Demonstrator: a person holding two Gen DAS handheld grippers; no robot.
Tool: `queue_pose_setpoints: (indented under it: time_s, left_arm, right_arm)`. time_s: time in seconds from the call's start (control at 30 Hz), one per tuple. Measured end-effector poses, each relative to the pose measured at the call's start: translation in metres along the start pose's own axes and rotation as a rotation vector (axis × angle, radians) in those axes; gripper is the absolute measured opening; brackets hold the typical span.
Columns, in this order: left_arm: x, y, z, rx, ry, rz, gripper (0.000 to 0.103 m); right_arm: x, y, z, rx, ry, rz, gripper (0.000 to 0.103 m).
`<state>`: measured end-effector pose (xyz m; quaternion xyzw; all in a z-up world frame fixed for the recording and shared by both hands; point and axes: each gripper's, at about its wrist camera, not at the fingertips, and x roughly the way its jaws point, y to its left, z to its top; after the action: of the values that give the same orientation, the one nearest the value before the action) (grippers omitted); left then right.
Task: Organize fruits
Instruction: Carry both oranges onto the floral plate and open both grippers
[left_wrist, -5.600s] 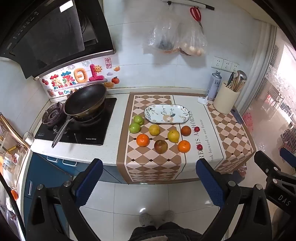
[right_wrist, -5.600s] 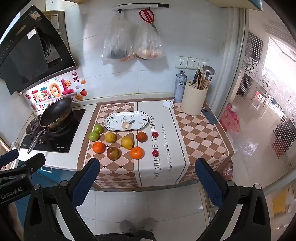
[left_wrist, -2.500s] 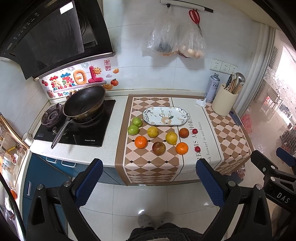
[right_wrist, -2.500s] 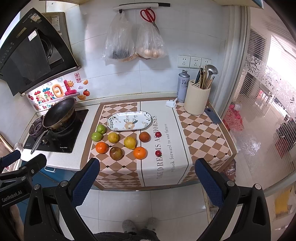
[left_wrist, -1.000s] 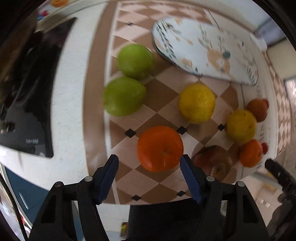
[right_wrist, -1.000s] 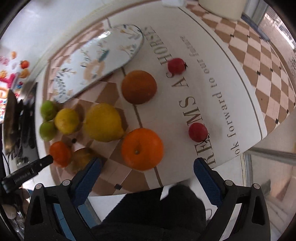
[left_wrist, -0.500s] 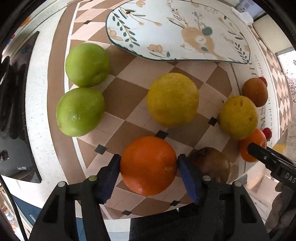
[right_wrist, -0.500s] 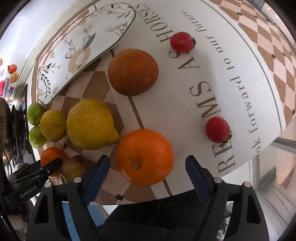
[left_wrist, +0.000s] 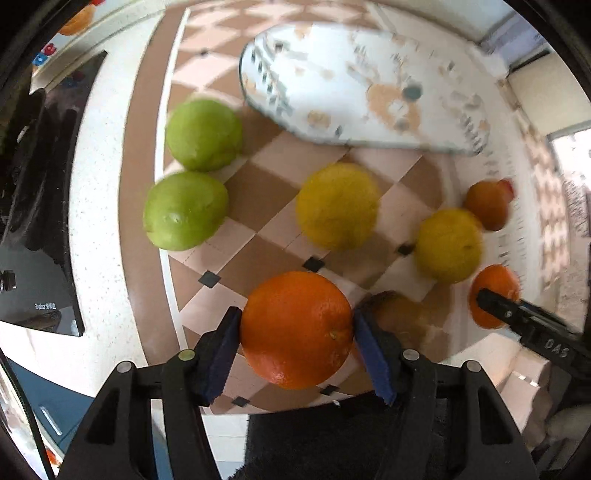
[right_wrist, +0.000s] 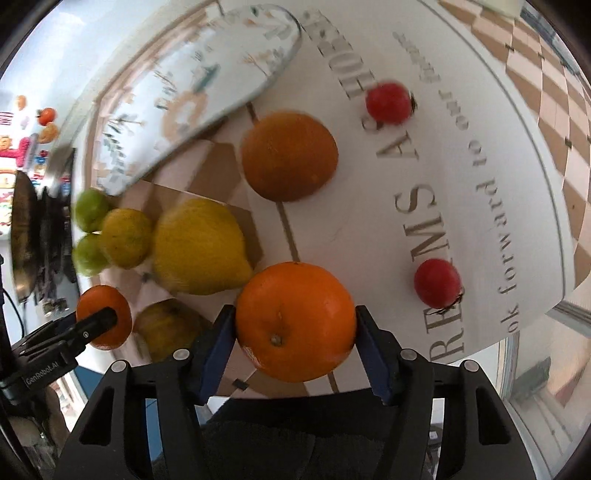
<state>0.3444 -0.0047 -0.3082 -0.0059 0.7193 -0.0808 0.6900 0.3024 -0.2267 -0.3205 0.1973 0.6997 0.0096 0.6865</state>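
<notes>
My left gripper (left_wrist: 297, 349) is shut on an orange (left_wrist: 295, 328) at the front left of the fruit group. My right gripper (right_wrist: 295, 345) is shut on another orange (right_wrist: 294, 320) at the front right. Both oranges look slightly raised off the checkered mat. Two green fruits (left_wrist: 184, 210) lie at the left, two yellow citrus fruits (left_wrist: 337, 205) in the middle, a brownish fruit (left_wrist: 402, 314) between the grippers. A darker orange fruit (right_wrist: 289, 156) and two small red fruits (right_wrist: 437, 282) lie to the right. An oval patterned plate (left_wrist: 354, 85) sits behind the fruit.
A black stove (left_wrist: 33, 221) with a pan (right_wrist: 22, 229) lies left of the mat. The counter's front edge runs just below both grippers. The mat's printed white panel (right_wrist: 461, 155) extends to the right.
Both grippers came down from far above the counter to the fruit. Each closed its fingers on an orange, and the view has shifted as the oranges lift slightly.
</notes>
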Motion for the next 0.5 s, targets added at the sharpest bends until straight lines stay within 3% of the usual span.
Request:
queue_pose_setpoints:
  time_s: [0.17, 0.3, 0.4, 0.5]
  left_arm:
    - [-0.059, -0.011, 0.027, -0.017, -0.091, -0.112, 0.059]
    - [-0.079, -0.019, 0.088, -0.042, -0.166, -0.131, 0.059]
    - [-0.077, -0.012, 0.121, -0.08, -0.167, -0.116, 0.059]
    - [-0.051, -0.005, 0.161, -0.138, -0.1, -0.136, 0.059]
  right_arm:
    - [-0.046, 0.023, 0.03, -0.096, -0.086, 0.053, 0.065]
    - [-0.055, 0.044, 0.081, -0.162, -0.149, 0.041, 0.065]
    - [-0.041, 0.061, 0.124, -0.201, -0.141, 0.021, 0.065]
    - [-0.019, 0.078, 0.159, -0.262, -0.112, -0.012, 0.065]
